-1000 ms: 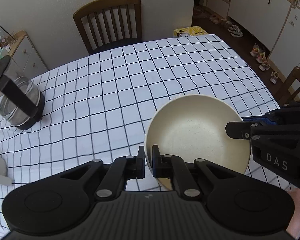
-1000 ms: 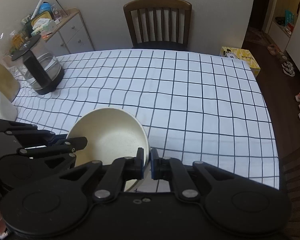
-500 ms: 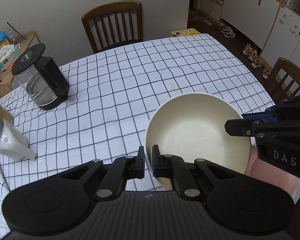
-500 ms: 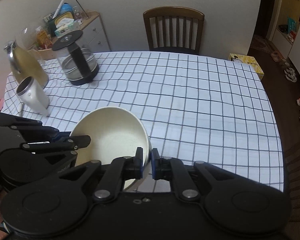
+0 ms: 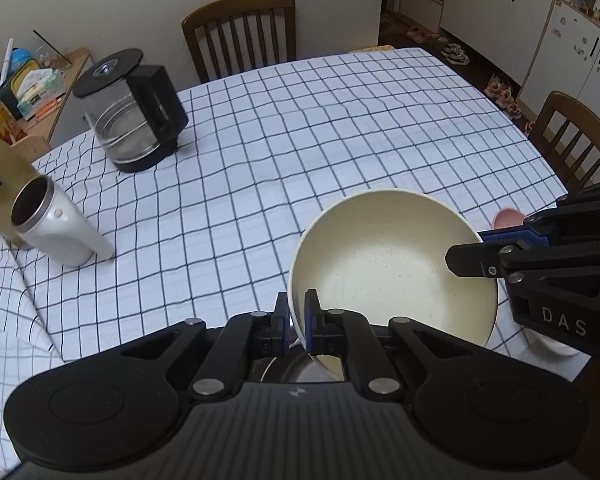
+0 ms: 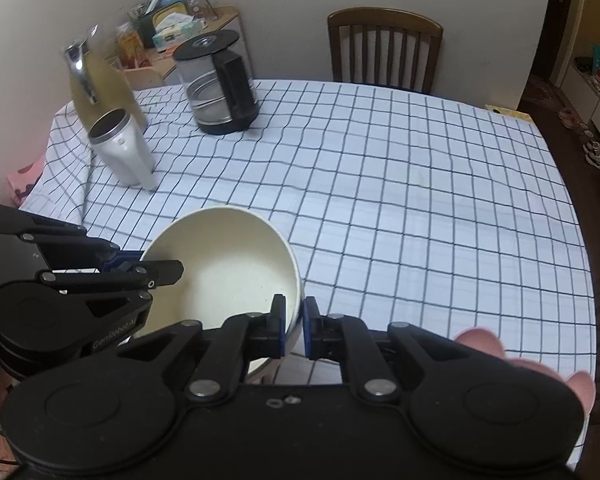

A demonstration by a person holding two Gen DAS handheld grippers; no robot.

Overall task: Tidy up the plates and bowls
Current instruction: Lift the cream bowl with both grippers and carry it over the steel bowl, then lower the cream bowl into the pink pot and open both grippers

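Clearly, the cream speckled ceramic bowl (image 5: 392,268) is held above the near edge of the checked tablecloth (image 5: 300,140), pinched at opposite rims by both grippers: the left gripper (image 5: 296,322) is clenched on its left rim, the right gripper (image 6: 294,326) on its right. Only in the left view is a metal vessel (image 5: 296,368), partly hidden, seen below the bowl.

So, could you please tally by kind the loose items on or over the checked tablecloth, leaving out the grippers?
Bowls: 1, the cream speckled ceramic bowl
Jugs: 1, the glass coffee carafe with black lid and handle
Flasks: 1, the white steel-rimmed tumbler
Bottles: 1, the tall yellowish bottle
Total: 4
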